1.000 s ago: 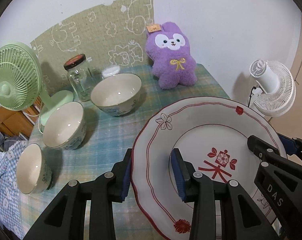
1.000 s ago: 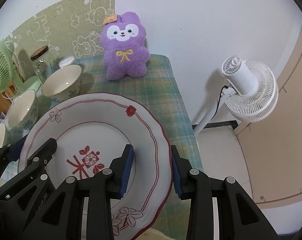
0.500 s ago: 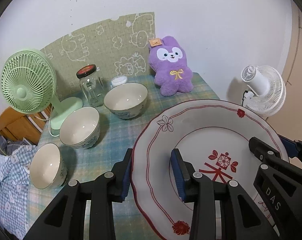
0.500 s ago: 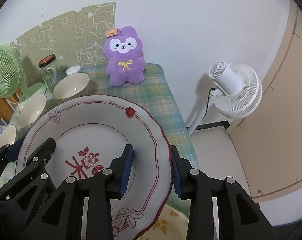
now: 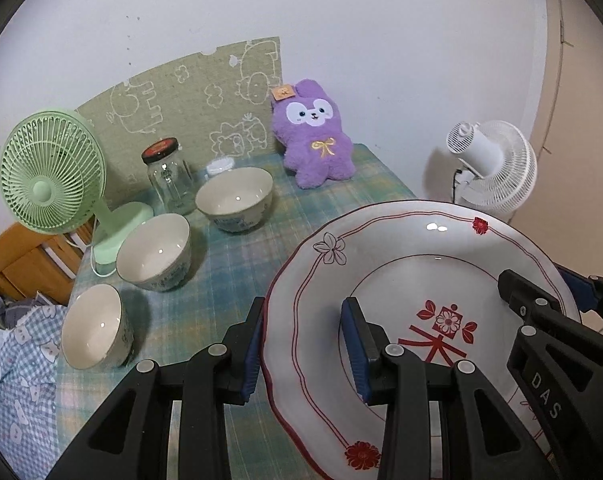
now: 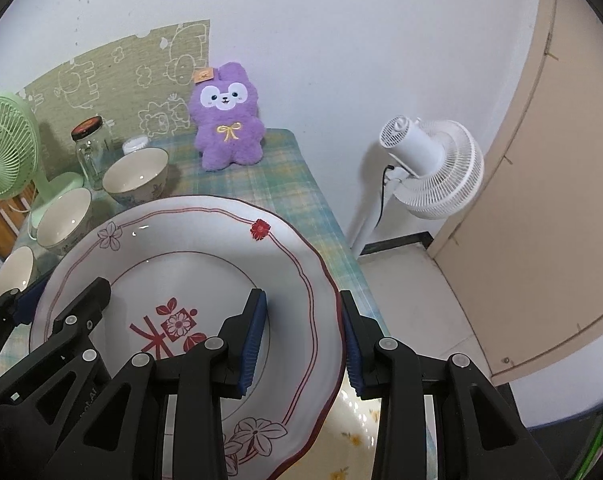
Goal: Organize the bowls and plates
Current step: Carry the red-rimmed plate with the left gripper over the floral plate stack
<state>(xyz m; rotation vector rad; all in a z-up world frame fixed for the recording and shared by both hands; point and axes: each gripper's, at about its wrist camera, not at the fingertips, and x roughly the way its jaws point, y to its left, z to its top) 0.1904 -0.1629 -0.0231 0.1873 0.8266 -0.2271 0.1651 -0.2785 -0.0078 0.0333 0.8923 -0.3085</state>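
White with red trim, the plate (image 5: 413,280) is gripped at its left rim by the left gripper (image 5: 305,344) and at its right rim by the right gripper (image 6: 303,338). It is held above the checked tablecloth (image 5: 253,264), right of three bowls (image 5: 154,252)

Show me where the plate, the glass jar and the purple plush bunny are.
plate (image 5: 385,252): left wrist view, bare upper rim.
glass jar (image 5: 169,178): left wrist view, clear body.
purple plush bunny (image 6: 229,140): right wrist view, belly below bow.

My table (image 5: 333,208) in checked cloth, three bowls (image 5: 234,199) at ten o'clock, jar (image 5: 168,178), green fan (image 5: 53,180), plush rabbit (image 5: 315,136) at twelve, perhaps a small lid (image 5: 220,165).
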